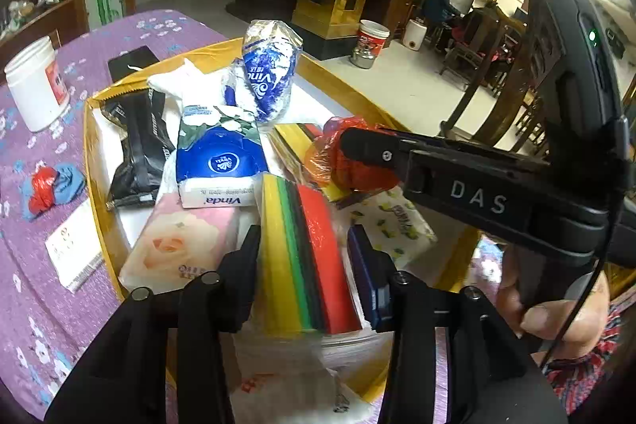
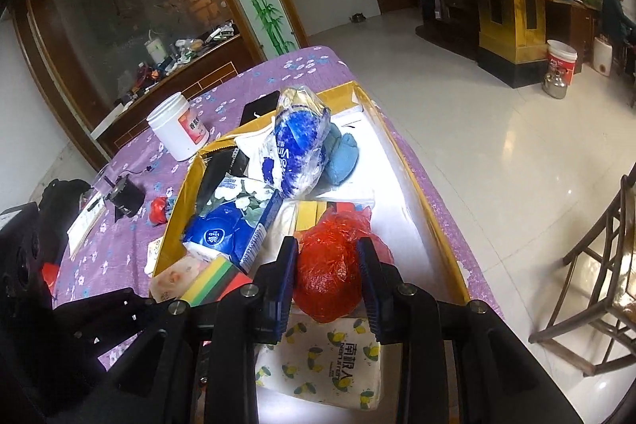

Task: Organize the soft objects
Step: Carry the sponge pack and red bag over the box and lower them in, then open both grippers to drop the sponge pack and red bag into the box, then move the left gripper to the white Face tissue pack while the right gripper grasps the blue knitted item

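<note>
**mod_k:** Grippers, what's each one doing?

**umi_fan:** Left gripper has its jaws set around the striped sponge stack, which stands on edge in the near part of the gold box; can't tell if the pads actually press it. Right gripper is clamped on the red crinkly bag, just above a lemon-print tissue pack.

**mod_k:** Rest of the box?

**umi_fan:** Blue Vinda tissue pack sits mid-box, a blue-white wrapped roll at the far end, a pink rose pack near left. White jar stands on the purple worktop, left of the box.
</note>
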`<state>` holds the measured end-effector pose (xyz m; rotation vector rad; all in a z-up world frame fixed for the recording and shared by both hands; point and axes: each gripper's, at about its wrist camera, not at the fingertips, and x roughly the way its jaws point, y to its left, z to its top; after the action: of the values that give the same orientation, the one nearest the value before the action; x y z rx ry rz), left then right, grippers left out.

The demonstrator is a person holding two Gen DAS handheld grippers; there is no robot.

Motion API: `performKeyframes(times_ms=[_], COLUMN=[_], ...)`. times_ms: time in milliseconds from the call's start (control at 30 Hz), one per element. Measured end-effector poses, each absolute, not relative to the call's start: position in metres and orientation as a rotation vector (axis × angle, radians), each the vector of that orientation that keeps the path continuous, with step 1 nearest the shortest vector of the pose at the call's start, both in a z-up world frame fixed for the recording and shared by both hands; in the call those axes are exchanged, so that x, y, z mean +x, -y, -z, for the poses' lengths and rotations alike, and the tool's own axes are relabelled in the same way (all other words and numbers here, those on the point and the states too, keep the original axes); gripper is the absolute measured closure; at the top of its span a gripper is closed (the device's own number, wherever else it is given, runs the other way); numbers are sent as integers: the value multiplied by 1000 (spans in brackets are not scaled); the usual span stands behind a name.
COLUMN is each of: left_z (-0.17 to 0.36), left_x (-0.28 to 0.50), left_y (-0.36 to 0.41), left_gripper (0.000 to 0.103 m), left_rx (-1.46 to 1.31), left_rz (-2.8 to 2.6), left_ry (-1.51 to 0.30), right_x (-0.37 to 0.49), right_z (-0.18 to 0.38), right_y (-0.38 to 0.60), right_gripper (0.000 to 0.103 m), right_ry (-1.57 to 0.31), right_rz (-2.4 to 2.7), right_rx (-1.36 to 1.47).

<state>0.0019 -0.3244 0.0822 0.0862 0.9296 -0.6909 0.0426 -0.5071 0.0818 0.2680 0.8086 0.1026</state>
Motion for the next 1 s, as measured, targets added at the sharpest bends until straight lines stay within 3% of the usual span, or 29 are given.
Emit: performKeyframes(times_ms=[700, 767, 833, 1000], left_z=[-111, -111, -111, -105], left_x=[-23, -23, -21, -3], left_y=[288, 272, 248, 181], left_gripper=[57, 53, 42, 41], left_rx=[61, 60, 51, 13], left_rz=[723, 704, 665, 521], left_ry=[-891, -881, -863, -845], right_x=[16, 13, 9, 8], right_z=[-112, -118, -125, -137], right_y=[504, 498, 489, 457], right_gripper=[50, 48, 47, 42], right_ry=[-744, -735, -727, -735], right_rz=[-105, -125, -153, -245], right_rx=[265, 260, 253, 232])
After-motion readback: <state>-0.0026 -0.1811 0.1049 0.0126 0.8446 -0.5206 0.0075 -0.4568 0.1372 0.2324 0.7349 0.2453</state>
